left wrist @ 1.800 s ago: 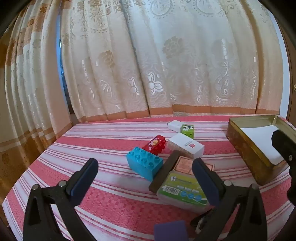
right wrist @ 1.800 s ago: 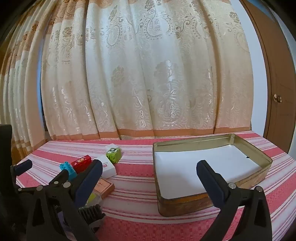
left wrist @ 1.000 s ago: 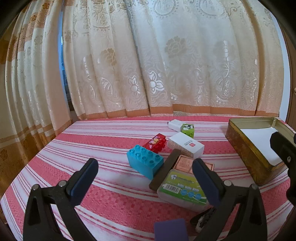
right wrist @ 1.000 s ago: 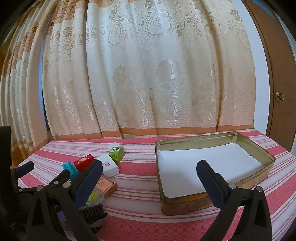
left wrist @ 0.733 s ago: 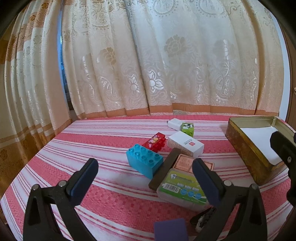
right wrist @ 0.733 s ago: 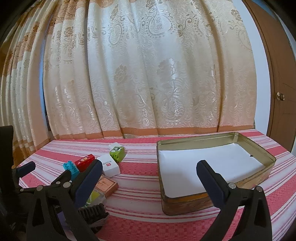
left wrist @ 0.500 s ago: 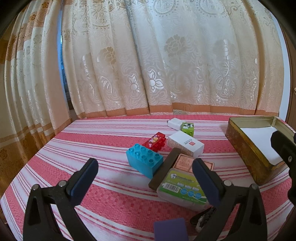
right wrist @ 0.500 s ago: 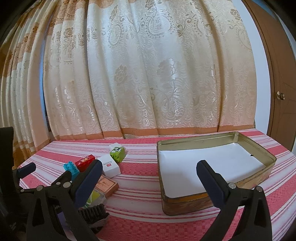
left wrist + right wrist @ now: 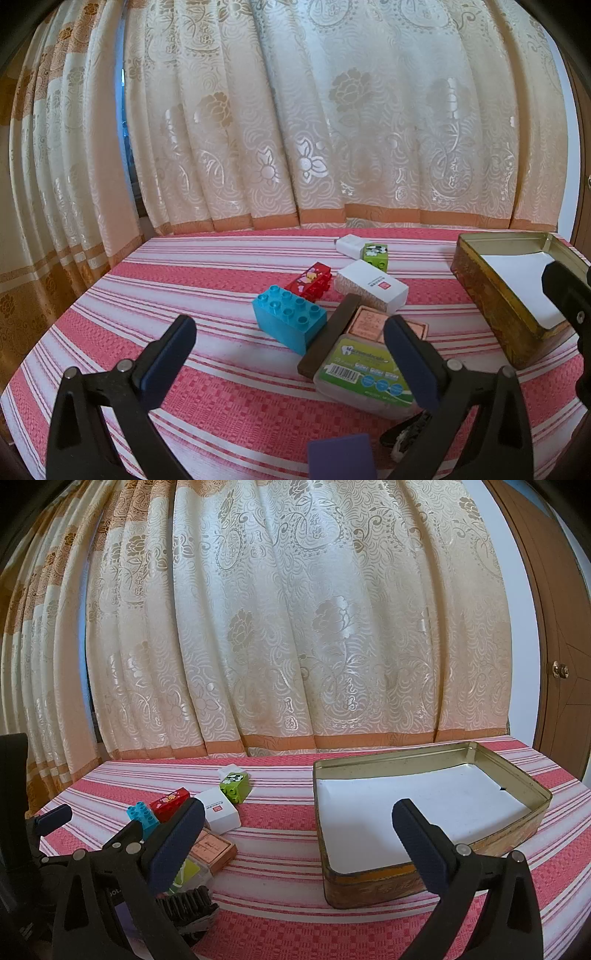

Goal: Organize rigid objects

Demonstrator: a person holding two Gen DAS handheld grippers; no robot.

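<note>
A cluster of small items lies mid-table: a blue brick [image 9: 290, 321], a red brick [image 9: 309, 280], a green brick [image 9: 376, 254], a white box [image 9: 371, 290], a dark brown bar [image 9: 330, 335], a pink tile [image 9: 371, 321] and a clear green-labelled case [image 9: 364, 376]. My left gripper [image 9: 290, 349] hangs open just short of the blue brick, holding nothing. An open gold tin [image 9: 428, 805] with a white lining stands to the right. In front of the tin my right gripper [image 9: 299, 834] is open and empty. The blue brick [image 9: 142, 814] and white box [image 9: 219, 810] sit to its left.
A red-and-white striped cloth [image 9: 184, 280] covers the table. Patterned cream curtains [image 9: 314, 129] hang close behind it. A purple block [image 9: 341, 456] and a black comb-like item [image 9: 188, 899] lie near the front edge. A brown door [image 9: 557, 646] stands at the far right.
Both grippers stay open. The views have shifted only slightly; the tin has drifted a little right in the right wrist view. No object has moved.
</note>
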